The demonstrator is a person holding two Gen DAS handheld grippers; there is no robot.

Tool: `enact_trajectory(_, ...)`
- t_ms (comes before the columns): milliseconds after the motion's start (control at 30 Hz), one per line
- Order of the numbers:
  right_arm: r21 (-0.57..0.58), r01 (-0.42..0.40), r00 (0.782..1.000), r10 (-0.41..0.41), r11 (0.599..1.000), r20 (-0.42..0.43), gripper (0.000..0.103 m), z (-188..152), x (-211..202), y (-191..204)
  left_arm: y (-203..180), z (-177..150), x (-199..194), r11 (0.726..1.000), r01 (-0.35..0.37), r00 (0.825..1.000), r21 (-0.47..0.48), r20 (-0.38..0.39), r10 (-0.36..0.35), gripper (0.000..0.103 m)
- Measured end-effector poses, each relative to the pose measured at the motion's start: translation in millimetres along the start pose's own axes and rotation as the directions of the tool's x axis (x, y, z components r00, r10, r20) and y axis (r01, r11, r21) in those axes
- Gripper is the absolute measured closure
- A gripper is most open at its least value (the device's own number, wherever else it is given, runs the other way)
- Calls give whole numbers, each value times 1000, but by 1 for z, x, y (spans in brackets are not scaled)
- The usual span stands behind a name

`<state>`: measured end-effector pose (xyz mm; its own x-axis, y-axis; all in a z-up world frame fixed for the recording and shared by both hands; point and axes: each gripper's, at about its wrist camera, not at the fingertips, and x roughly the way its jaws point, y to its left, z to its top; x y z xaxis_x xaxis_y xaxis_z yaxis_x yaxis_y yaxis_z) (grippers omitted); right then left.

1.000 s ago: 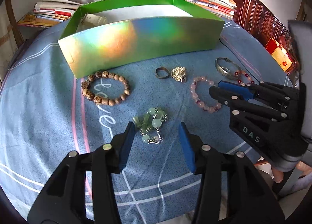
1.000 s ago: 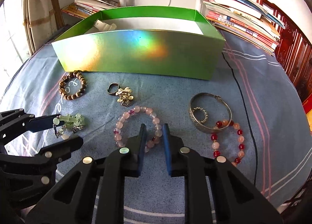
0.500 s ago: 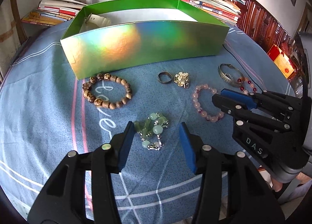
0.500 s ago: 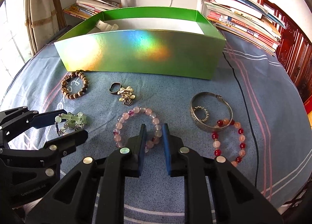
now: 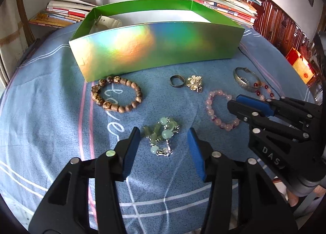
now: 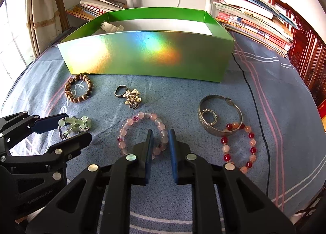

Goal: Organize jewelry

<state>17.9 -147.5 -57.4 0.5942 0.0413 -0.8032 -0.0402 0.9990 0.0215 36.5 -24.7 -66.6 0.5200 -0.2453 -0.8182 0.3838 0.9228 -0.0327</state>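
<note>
My left gripper [image 5: 164, 133] is open, its jaws either side of a green bead bracelet with silver charms [image 5: 162, 135] on the blue cloth; it also shows in the right wrist view [image 6: 75, 127]. My right gripper [image 6: 160, 134] is open a narrow gap, astride the near beads of a pink bead bracelet [image 6: 140, 132], seen too in the left wrist view [image 5: 219, 111]. A green holographic box [image 5: 154, 46] stands open behind, with a white item inside [image 5: 108, 23].
On the cloth lie a wooden bead bracelet [image 5: 116, 96], a dark ring [image 5: 176, 81], a gold flower brooch [image 5: 194, 83], a silver bangle [image 6: 221, 116] with a small ring inside, and a red and peach bead bracelet [image 6: 239, 146]. Book stacks [image 6: 252, 20] stand behind. A black cable [image 6: 258, 111] runs on the right.
Both grippers have eased slightly forward and lower over their bracelets. Jaw openings look unchanged and no jewelry has moved.
</note>
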Motion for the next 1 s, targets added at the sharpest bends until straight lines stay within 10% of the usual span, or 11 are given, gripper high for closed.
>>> enact_trajectory(1000,22,-18,1000,18,1000,-5,71,-6,-4,-1,13,-1,1,995,-88,996,-55,5,88,32)
